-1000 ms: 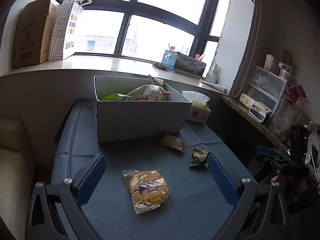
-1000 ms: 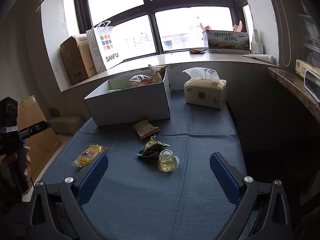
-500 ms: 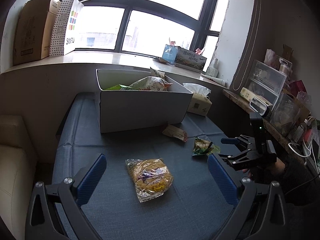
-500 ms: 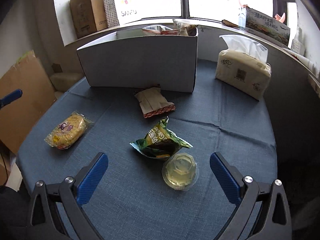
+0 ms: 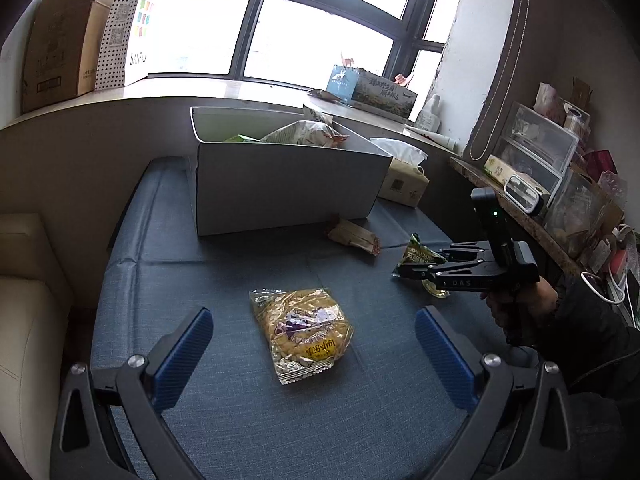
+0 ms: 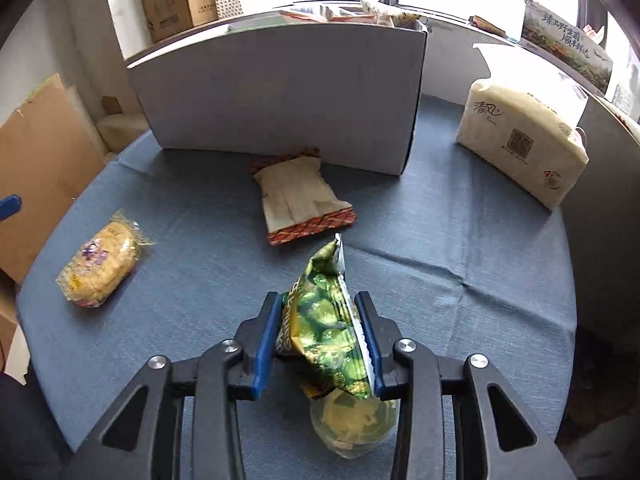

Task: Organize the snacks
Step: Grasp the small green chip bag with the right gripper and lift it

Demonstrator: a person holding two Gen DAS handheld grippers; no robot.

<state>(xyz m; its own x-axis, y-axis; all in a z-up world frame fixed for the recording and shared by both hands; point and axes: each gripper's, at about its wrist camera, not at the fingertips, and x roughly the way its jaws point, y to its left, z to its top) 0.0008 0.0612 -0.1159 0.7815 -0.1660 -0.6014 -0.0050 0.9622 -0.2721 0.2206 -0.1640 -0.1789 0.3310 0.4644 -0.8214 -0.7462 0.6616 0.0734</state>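
The right gripper (image 6: 324, 340) is closing on the crinkled green foil snack packet (image 6: 328, 320); ahead, the white cardboard box (image 6: 280, 92) holds some snacks, three remain out.

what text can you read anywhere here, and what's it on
"SANFU": white dotted paper bag on the windowsill.
"DAS": body of the right gripper.
Chinese print on the yellow snack pack, green snack bag, tissue pack and windowsill box: not legible enough to quote.
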